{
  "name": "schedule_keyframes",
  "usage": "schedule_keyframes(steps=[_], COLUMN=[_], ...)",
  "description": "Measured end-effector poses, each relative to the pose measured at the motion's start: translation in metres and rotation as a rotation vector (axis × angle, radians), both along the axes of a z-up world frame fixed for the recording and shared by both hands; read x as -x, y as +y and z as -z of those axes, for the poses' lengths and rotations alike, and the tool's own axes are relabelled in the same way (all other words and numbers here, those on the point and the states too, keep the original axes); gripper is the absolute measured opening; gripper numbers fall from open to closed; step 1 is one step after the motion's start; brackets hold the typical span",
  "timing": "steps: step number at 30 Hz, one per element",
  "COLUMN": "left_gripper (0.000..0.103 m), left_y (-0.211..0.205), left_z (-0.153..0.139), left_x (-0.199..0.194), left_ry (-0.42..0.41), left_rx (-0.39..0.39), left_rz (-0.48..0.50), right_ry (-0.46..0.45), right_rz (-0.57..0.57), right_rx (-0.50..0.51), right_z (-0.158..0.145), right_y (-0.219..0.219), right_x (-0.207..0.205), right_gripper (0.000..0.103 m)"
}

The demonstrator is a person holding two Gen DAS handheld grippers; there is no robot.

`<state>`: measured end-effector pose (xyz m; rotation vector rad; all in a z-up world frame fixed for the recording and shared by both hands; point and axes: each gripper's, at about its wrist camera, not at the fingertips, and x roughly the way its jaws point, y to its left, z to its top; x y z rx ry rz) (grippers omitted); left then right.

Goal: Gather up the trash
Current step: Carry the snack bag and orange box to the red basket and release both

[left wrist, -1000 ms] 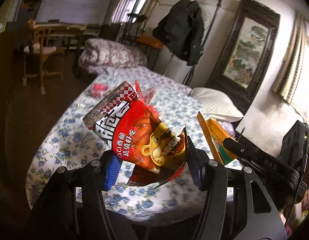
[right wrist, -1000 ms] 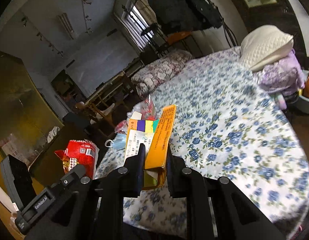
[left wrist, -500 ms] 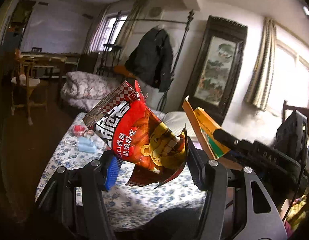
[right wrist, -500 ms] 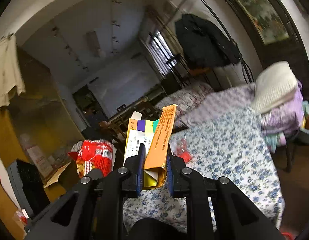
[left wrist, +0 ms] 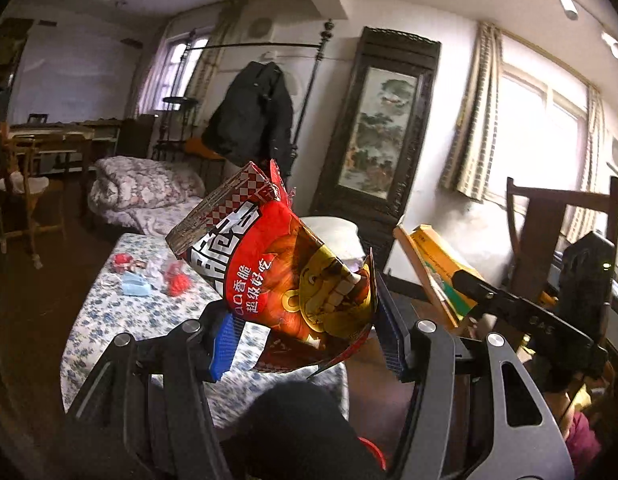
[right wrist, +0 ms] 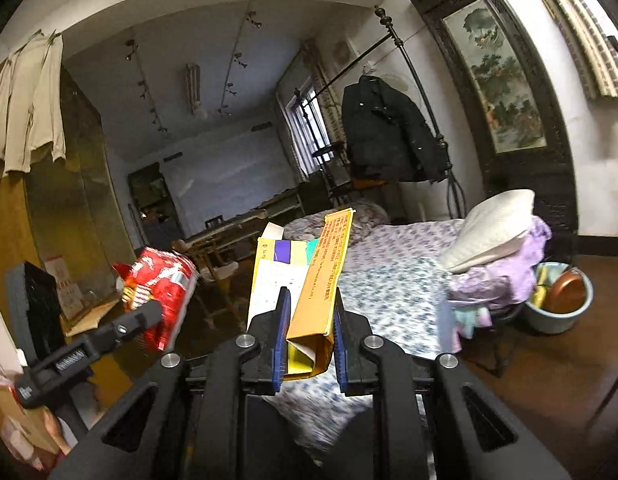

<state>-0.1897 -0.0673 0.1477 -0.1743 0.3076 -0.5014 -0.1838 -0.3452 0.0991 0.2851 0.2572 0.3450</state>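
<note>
Two pieces in hand — my left claw (left wrist: pixel 305 332) pinches the crinkly, light chip bag (left wrist: pixel 277 276) at its base, my right claw (right wrist: pixel 307 332) clamps the flattened box (right wrist: pixel 309 280) low. More scraps (left wrist: pixel 149 278) lie on the bed (left wrist: pixel 141 320) — soft, easily crushed.

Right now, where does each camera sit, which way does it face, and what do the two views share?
Left wrist: behind the left gripper, facing the flowered bed, painting and windows; its fingers clamp a red snack bag, and the right gripper shows at right.
Right wrist: behind the right gripper, facing the bed toward the far window; its fingers clamp a yellow box, and the left gripper and a hand show at left.
Shared: bed, black coat, framed painting, both pieces of trash.
</note>
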Motion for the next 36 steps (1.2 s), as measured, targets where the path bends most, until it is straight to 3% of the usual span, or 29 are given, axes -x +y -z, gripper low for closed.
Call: schedule_keyframes(steps=[7,15,21,29,32,33,34,36], left_gripper=[0.058,0.058,0.058,0.058,0.058,0.058,0.058,0.058], left_y=[-0.027,-0.065,-0.102,-0.142,-0.156,-0.159,-0.164,-0.176], left_z=[0.006,0.031,0.058,0.102,0.119,0.124,0.129,0.139], left_x=[0.015,0.0,-0.015,-0.049,-0.062,-0.066,-0.069,-0.073], left_ry=[0.003,0.101,0.167,0.307,0.369,0.382,0.398,0.419], left_rx=[-0.085,-0.141,-0.213,-0.271,-0.289,-0.296,-0.308,-0.337], left_rz=[0.052,0.128,0.186,0.255,0.283,0.289,0.297,0.311], right_ry=[0.094,0.247,0.403,0.666,0.785,0.818,0.821,0.808], right_rz=[0.033,0.077,0.127,0.144,0.115,0.12,0.127,0.145], right_rx=[0.041,0.034,-0.001,-0.088,-0.124,-0.144,-0.158,-0.176], right_z=[0.022,0.076,0.138,0.247,0.285,0.296,0.299,0.303], right_y=[-0.026,-0.058,-0.092,-0.117,-0.119,-0.121,-0.122,-0.128], right_x=[0.008,0.002,-0.004,-0.016,-0.024,-0.024,-0.024,-0.022], right_gripper=[0.019,0.019,0.019,0.02,0.027,0.041,0.046,0.048])
